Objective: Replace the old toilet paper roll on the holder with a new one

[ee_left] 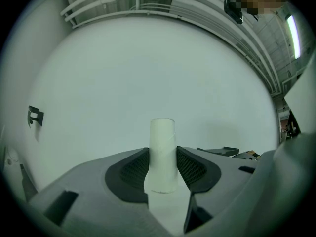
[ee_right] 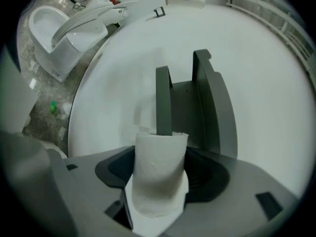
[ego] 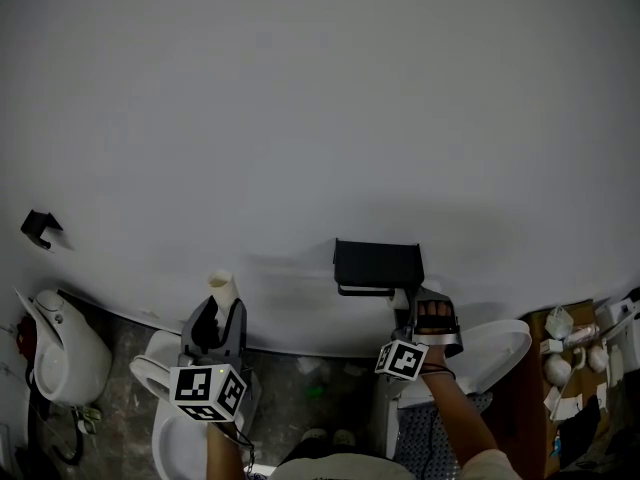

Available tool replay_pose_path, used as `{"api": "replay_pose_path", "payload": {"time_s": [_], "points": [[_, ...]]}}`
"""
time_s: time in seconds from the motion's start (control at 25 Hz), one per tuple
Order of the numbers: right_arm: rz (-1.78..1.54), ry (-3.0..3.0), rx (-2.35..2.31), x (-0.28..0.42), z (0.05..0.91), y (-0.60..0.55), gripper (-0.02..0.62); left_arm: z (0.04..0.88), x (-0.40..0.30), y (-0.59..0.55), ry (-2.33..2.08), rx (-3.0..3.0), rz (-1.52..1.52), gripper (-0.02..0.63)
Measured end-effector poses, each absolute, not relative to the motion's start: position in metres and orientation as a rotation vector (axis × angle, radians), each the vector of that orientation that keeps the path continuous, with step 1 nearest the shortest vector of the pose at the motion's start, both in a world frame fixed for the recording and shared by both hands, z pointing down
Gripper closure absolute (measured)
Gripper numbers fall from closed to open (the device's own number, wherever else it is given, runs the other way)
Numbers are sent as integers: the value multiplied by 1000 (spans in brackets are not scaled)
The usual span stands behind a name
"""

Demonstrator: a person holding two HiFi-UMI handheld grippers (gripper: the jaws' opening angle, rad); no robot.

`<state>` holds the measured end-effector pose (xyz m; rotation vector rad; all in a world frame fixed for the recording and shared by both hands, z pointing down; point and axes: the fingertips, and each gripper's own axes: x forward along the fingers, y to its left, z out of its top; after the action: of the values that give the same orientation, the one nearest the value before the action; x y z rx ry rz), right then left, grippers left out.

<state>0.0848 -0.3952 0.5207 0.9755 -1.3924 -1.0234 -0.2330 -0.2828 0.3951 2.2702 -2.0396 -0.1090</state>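
A black wall holder (ego: pixel 378 265) hangs on the white wall with nothing on its bar. My left gripper (ego: pixel 216 313) is down to its left, shut on an empty pale cardboard tube (ego: pixel 222 290) that stands upright between the pads. In the left gripper view the tube (ee_left: pixel 162 152) pokes up above the gripper (ee_left: pixel 163 168). My right gripper (ego: pixel 432 316) sits just below the holder's right end. In the right gripper view it (ee_right: pixel 159 174) is shut on a white toilet paper roll (ee_right: pixel 159 181), with the holder (ee_right: pixel 200 107) close ahead.
A white toilet (ego: pixel 62 353) stands at the far left, with another (ego: pixel 160 408) under my left arm and a third bowl (ego: pixel 495 353) at the right. A small black hook (ego: pixel 40 228) is on the wall. A brown shelf (ego: pixel 575 368) with small items is at right.
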Motion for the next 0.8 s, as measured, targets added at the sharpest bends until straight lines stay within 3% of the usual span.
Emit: {"api": "replay_pose_path", "payload": {"time_s": [0.8], "points": [[-1205,-1374,892,-1,521,-386,302,391,-266,-257,-2122,2222,-103,428]]}}
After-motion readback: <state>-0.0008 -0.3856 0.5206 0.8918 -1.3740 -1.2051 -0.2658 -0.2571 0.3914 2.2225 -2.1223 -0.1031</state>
